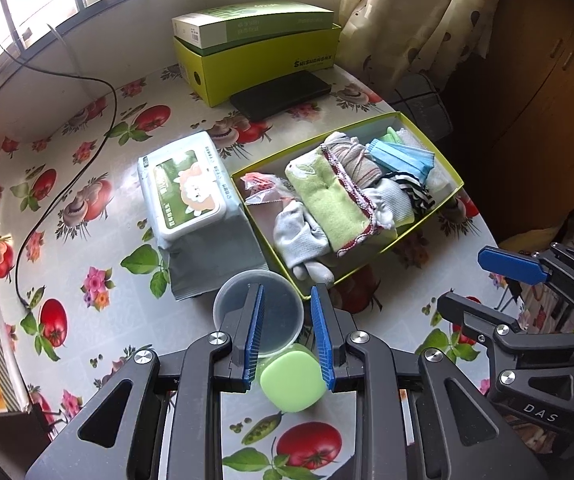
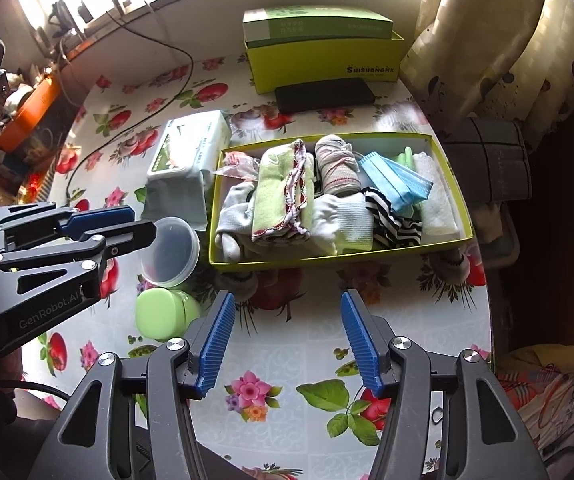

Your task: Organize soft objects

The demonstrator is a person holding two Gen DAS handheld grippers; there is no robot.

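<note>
A shallow yellow-green box point(image 2: 465, 216) point(image 1: 453, 172) on the table holds folded soft items: a green towel point(image 2: 277, 196) point(image 1: 329, 200), grey socks point(image 2: 233, 216), a striped cloth point(image 2: 391, 220), a blue face mask point(image 2: 397, 182) point(image 1: 401, 158) and white cloths. My left gripper point(image 1: 287, 316) is open and empty, above a clear plastic cup point(image 1: 283, 320) and a green sponge block point(image 1: 291, 380). My right gripper point(image 2: 287, 320) is open and empty, in front of the box over bare tablecloth. The left gripper also shows in the right wrist view point(image 2: 127, 224).
A wet-wipes pack point(image 1: 185, 192) point(image 2: 185, 156) lies left of the box. A black phone point(image 1: 281, 94) and stacked green cartons point(image 1: 259, 56) sit at the back. A black cable point(image 1: 67, 168) runs along the left. Curtain and table edge at right.
</note>
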